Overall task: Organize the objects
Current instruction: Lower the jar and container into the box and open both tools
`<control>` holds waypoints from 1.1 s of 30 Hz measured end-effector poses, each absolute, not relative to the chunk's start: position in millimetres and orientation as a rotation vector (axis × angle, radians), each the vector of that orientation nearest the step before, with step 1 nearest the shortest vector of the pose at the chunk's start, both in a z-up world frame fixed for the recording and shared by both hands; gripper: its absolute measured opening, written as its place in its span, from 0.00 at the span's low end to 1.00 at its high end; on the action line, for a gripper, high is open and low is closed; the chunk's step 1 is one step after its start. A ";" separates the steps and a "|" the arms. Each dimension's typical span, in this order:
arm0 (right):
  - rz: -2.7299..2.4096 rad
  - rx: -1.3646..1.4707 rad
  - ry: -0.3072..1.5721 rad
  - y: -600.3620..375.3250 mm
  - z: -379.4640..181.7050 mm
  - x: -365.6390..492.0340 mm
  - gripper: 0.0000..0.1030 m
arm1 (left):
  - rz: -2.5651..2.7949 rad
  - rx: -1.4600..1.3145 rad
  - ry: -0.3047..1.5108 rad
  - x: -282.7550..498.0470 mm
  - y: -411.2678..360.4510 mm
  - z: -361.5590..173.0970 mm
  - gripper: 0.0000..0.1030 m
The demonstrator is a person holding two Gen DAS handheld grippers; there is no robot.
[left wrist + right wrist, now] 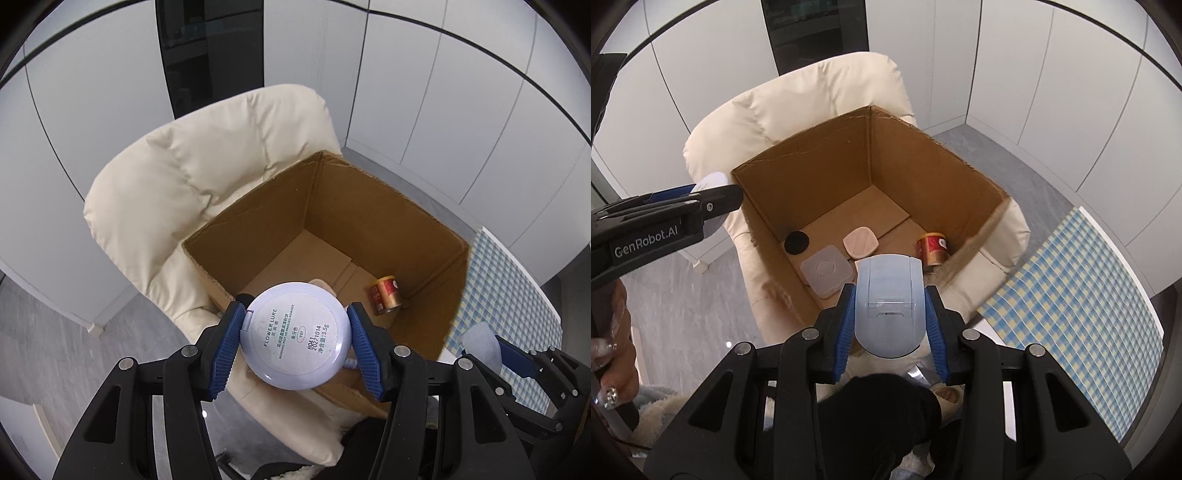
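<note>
Both grippers hang over the open cardboard box [871, 155] sitting on the cream armchair [177, 173]. The left gripper [297, 334] is clamped on a round pale compact [295, 334], label side up, above the box's near edge. The right gripper [890, 308] is clamped on a pale blue flip-top lid [889, 306]. On the box floor, a red can [932, 248] lies at about 3 o'clock, a black disc [796, 242] at 9, a beige pad [860, 243] mid-floor
</note>
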State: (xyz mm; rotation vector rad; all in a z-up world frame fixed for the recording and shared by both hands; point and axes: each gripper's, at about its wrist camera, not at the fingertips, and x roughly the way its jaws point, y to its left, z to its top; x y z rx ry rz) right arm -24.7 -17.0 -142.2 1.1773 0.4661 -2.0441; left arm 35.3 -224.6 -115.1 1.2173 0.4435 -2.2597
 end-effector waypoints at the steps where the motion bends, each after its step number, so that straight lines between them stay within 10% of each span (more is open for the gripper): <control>1: -2.040 1.183 0.467 -20.5 -145.5 -29.3 0.36 | -2.253 1.221 0.449 31.7 -228.0 -117.7 0.56; 25: -1.979 1.270 0.493 -68.6 -198.8 -98.2 0.37 | -2.196 1.309 0.601 -29.1 -271.8 -163.8 0.58; 27: -1.981 1.274 0.498 -69.1 -198.0 -97.8 0.51 | -2.189 1.319 0.595 -29.5 -271.0 -163.0 0.68; 29: -2.006 1.279 0.499 -68.0 -195.6 -97.9 0.94 | -2.175 1.317 0.524 -29.9 -267.2 -158.1 0.84; 33: -2.056 1.246 0.487 -62.3 -181.9 -95.4 0.96 | -2.205 1.275 0.449 -26.3 -260.0 -142.5 0.88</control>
